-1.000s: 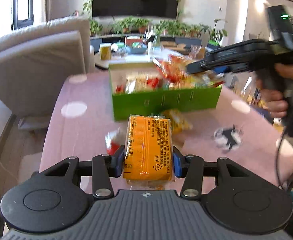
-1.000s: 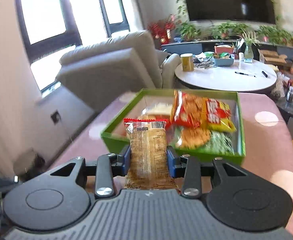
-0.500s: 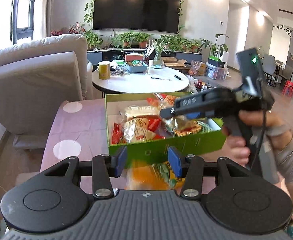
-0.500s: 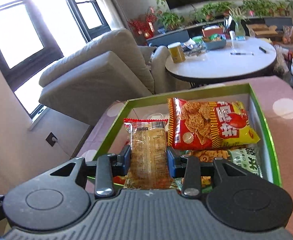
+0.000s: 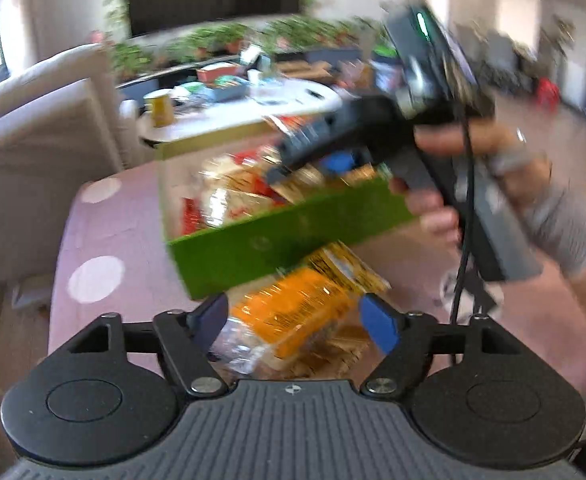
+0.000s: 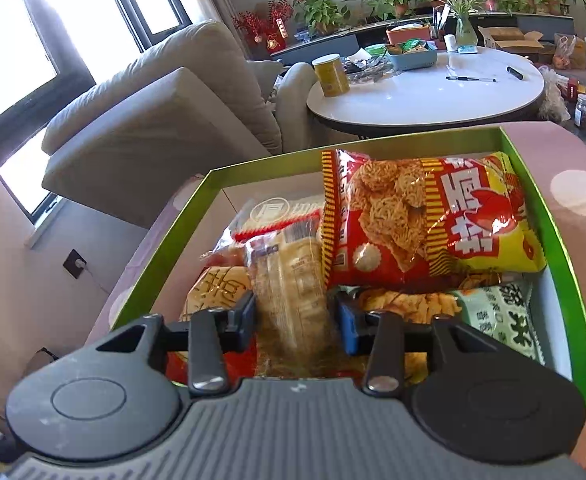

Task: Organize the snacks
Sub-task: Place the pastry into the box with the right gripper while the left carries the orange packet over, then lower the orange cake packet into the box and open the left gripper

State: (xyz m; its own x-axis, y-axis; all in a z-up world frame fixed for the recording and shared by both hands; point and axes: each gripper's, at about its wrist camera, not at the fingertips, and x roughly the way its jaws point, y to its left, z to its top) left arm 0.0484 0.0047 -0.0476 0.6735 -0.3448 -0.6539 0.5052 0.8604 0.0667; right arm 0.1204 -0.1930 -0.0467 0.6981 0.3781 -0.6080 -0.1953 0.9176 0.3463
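My left gripper (image 5: 293, 314) hovers low over the pink table just in front of the green box (image 5: 293, 240). Its jaws are opening, and the orange snack pack (image 5: 293, 304) lies on the table between them, free of both pads. This view is blurred. My right gripper (image 6: 297, 316) is down inside the green box (image 6: 553, 240), its jaws opening around a clear biscuit packet (image 6: 289, 280) that rests on the snacks below. A red and yellow noodle-snack bag (image 6: 433, 216) fills the box's far right. A hand holds that right gripper (image 5: 293, 160) over the box.
A yellow packet (image 5: 345, 268) lies against the box behind the orange pack. A green packet (image 6: 501, 316) sits in the box's near right corner. Beyond the box are a round white table (image 6: 433, 96) with a yellow can (image 6: 331, 74), and a beige sofa (image 6: 153, 120).
The left gripper let go of the orange pack, which now lies on the table, and its jaws spread wider. The right gripper moved forward and down into the box and loosened on the biscuit packet.
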